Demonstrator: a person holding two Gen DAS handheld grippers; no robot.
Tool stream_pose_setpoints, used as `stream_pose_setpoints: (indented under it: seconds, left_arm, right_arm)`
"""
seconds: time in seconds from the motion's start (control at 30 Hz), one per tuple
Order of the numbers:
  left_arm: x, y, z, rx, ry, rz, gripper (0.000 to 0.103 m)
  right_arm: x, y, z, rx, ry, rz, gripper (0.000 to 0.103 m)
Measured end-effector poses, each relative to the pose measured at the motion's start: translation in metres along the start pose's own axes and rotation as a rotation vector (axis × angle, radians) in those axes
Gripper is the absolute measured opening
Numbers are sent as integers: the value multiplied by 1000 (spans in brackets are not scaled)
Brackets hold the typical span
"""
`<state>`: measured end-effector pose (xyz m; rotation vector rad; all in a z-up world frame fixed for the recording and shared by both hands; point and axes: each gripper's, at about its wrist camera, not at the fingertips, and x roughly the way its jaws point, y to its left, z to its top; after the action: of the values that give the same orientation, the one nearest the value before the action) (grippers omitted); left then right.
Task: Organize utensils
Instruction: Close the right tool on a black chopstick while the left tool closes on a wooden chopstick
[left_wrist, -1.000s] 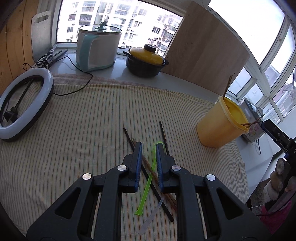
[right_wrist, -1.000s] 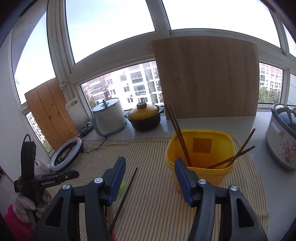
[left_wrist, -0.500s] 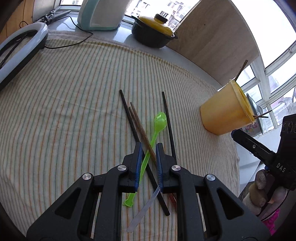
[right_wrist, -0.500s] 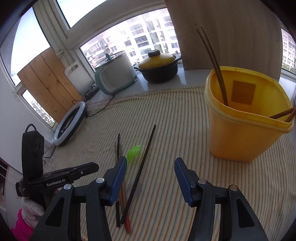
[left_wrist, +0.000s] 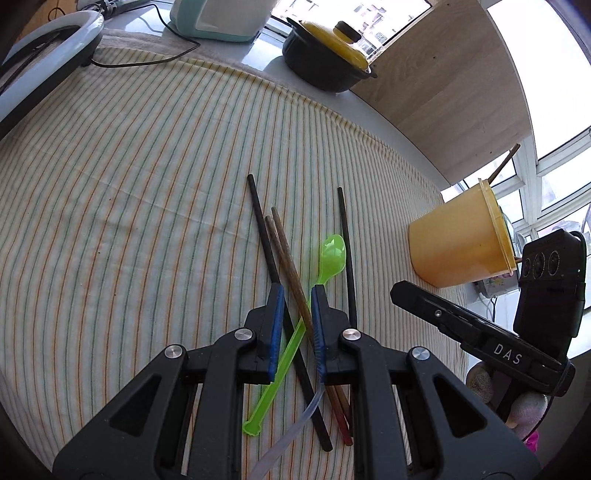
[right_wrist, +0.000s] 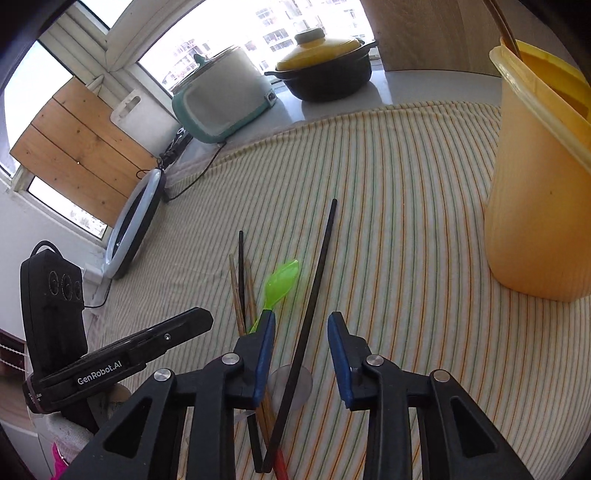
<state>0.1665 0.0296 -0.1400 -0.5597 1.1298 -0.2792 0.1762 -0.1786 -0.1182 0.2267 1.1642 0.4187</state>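
Left gripper (left_wrist: 297, 291), jaws narrow and gripping nothing, hovers over the brown wooden chopsticks (left_wrist: 291, 266) and green plastic spoon (left_wrist: 330, 258) crossing between its jaws on the striped tabletop cloth (left_wrist: 147, 184). Right gripper (right_wrist: 301, 321), jaws closing, straddles a long black chopstick (right_wrist: 314, 291), pads clear; yellow plastic tub (right_wrist: 539, 206) stands well right of them

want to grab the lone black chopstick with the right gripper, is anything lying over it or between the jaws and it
Nothing visible covers it. The black chopstick lies bare on the striped cloth, running up between the jaws of the right gripper, which are closing with clear gaps on both sides. The green spoon lies just left of it, apart.
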Motion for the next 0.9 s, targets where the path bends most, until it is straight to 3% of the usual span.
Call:
stream_pose_setpoints:
  seconds: [0.47, 0.9]
  left_arm:
    - [40, -15, 15, 21, 40, 46, 13]
    - [52, -13, 22, 29, 33, 76, 13]
  right_arm:
    - [26, -16, 8, 80, 62, 39, 27]
    - [46, -12, 13, 95, 88, 41, 22]
